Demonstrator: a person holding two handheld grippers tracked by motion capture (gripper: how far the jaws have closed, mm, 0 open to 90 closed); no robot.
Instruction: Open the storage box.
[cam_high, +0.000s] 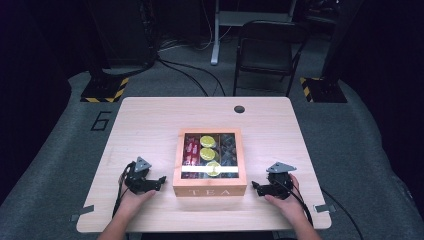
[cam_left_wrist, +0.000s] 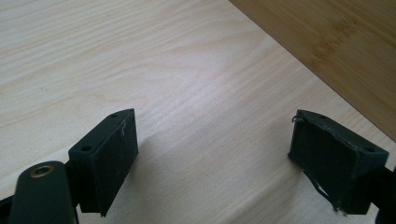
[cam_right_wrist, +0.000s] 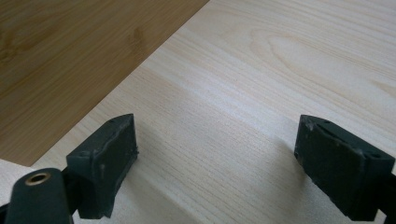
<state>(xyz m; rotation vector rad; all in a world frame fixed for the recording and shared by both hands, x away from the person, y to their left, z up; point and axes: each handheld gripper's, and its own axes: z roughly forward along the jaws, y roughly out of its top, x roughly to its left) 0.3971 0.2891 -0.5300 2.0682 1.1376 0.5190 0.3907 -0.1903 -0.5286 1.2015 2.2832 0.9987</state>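
Spanning the scene, the pale wooden table (cam_high: 150, 125) carries a wooden tea box (cam_high: 210, 186) between both grippers. Left gripper (cam_high: 159, 180) and right gripper (cam_high: 256, 188) flank it, jaws spread wide, empty.

Tan tea box (cam_high: 210, 190) holds yellow, red, perhaps grey packets on pale table (cam_high: 150, 120).

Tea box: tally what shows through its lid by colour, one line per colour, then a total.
Seen through the lid of the tea box on the table:
Yellow round packets: 3
Red packets: 2 rows, exact count too small to tell
Dark packets: cannot count
Total colours: 3
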